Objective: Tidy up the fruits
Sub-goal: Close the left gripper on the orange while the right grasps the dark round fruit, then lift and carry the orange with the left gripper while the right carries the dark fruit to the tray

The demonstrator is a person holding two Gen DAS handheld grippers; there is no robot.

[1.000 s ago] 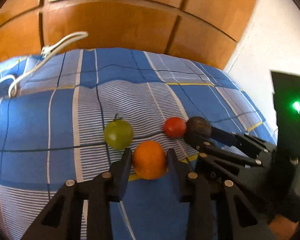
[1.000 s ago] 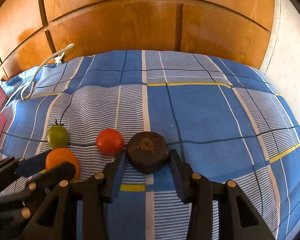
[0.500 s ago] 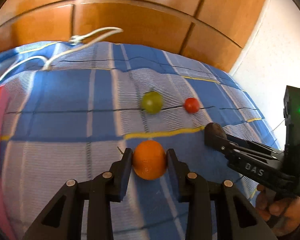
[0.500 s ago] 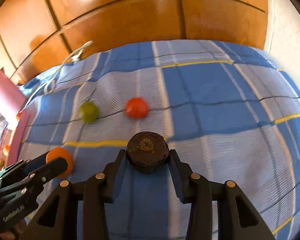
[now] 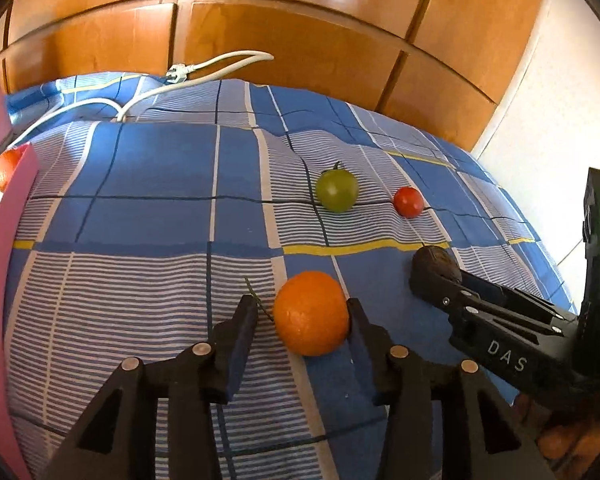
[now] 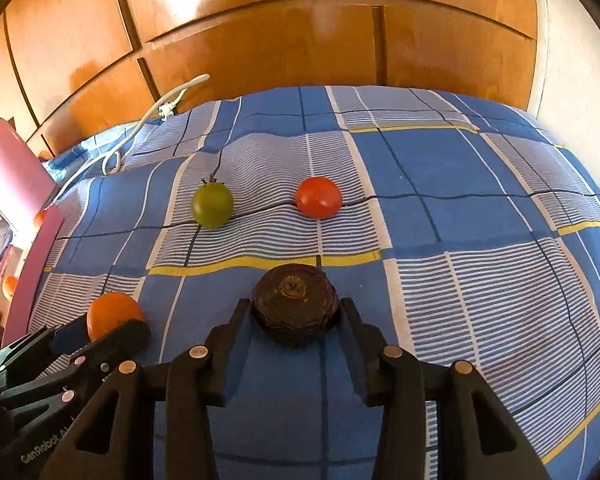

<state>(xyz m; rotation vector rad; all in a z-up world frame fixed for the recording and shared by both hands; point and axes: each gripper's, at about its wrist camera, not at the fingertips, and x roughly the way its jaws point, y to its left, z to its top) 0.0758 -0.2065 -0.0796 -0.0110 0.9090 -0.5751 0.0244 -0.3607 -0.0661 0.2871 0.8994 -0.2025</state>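
An orange (image 5: 311, 314) lies on the blue checked bedspread (image 5: 140, 184) between the fingers of my left gripper (image 5: 300, 304). Its jaws are opening: the left finger stands clear of the orange, the right one still touches it. My right gripper (image 6: 296, 302) holds a dark brown, rough round fruit (image 6: 294, 316) low on the cloth. Both pads still touch that fruit while the jaws begin to open. A green tomato (image 6: 212, 205) and a red tomato (image 6: 319, 197) lie side by side farther back. The left gripper (image 6: 100, 336) sits at the right gripper's left.
A pink tray edge (image 5: 4, 260) runs along the left, with another orange fruit (image 5: 8, 168) behind it. A white power cable (image 5: 204, 68) lies at the bed's far edge, below the wooden wardrobe doors (image 5: 300, 40). A white wall stands on the right.
Both grippers carried their fruits back from the two tomatoes toward the near part of the bed. The left jaws then parted, leaving a gap at the orange's left side.
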